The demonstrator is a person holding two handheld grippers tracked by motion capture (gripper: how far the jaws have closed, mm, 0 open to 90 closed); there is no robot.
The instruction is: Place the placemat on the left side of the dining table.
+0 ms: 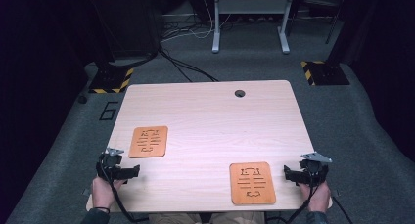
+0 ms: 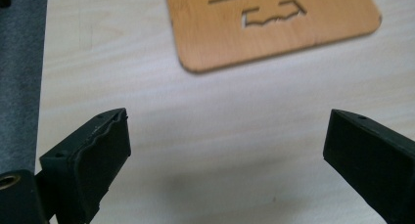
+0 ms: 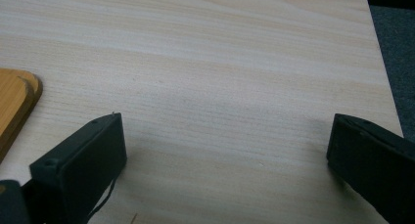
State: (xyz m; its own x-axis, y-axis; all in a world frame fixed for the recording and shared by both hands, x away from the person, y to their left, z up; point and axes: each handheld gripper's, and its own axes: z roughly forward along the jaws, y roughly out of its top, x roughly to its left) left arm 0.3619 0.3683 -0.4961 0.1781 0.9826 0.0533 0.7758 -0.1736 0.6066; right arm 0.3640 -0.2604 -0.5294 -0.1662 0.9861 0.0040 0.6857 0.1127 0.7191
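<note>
Left claw (image 1: 131,172) open, nothing between jaws, at near-left bench (image 1: 205,116) edge. Right claw (image 1: 289,173) open, empty, at near-right edge. Right wooden board (image 1: 252,183) flat beside right claw. Left wooden board (image 1: 149,141) flat just beyond left claw.

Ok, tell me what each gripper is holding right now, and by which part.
Nothing. The left gripper and right gripper both stand open over the bare table.

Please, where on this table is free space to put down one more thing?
Bare table runs between the left board and right board, and across the far half up to the cable hole. Tight only at the near corners.
</note>
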